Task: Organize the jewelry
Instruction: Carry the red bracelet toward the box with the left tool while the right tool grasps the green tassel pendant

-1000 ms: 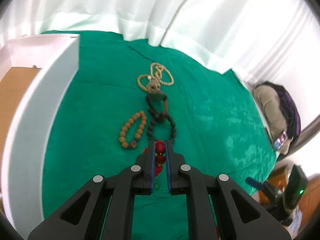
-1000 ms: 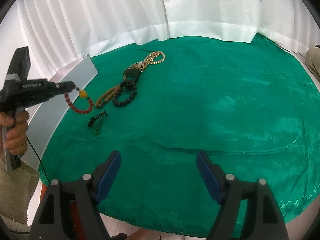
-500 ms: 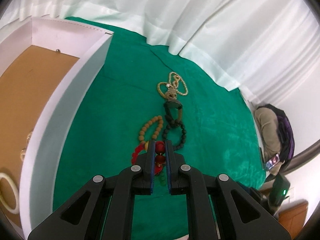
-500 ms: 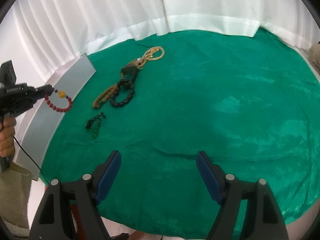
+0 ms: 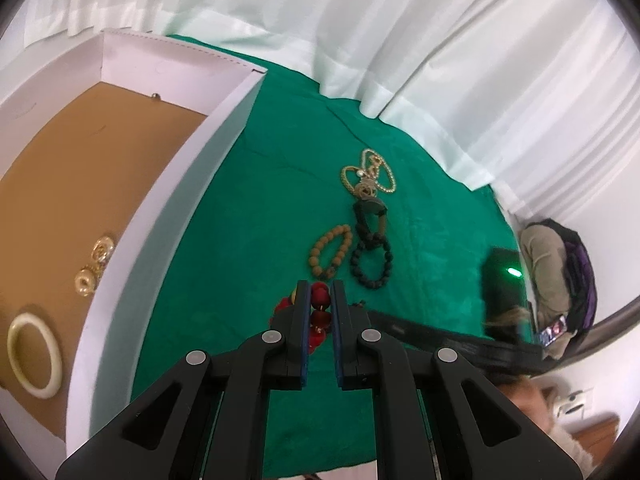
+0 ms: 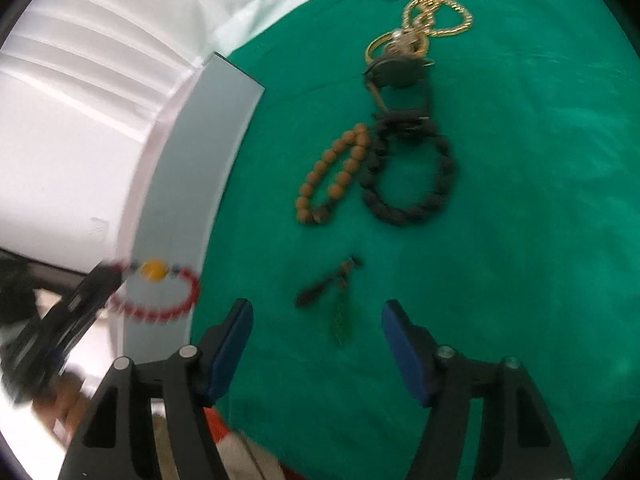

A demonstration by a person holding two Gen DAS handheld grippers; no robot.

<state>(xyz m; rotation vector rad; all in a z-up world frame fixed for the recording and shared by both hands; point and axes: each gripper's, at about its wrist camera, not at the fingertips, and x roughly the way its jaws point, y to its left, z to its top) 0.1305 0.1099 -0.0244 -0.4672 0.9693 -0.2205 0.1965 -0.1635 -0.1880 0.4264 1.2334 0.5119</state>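
The left tool [image 5: 320, 300] is clamped on a red beaded bracelet with one yellow bead [image 5: 318, 312], the beads pinched between its blue-lined pads; in the right wrist view this bracelet [image 6: 158, 292] hangs from the tool tip in front of the side wall of a white rectangular tray with a brown floor [image 5: 168, 216]. The right tool [image 6: 316, 340] has jaws set fairly wide, has just been closing them, and holds nothing; a small dark and green tasselled piece [image 6: 332, 296] lies on the green cloth below the gap between its pads, not touched by either pad. The green cloth covers the counter [image 6: 520, 200]. Inside the tray, a cream-coloured ring bangle [image 5: 34, 354] lies nearest, with two small gold ornaments [image 5: 94, 266] beyond it. Farther out on the cloth, a brown wooden-bead bracelet [image 6: 332, 172] lies just beside a black beaded bracelet [image 6: 408, 184]. Beyond these, a dark flat pendant on a cord [image 6: 396, 72] rests against a cluster of gold chains and rings [image 6: 428, 20]. White curtains [image 5: 400, 40] hang behind the counter.
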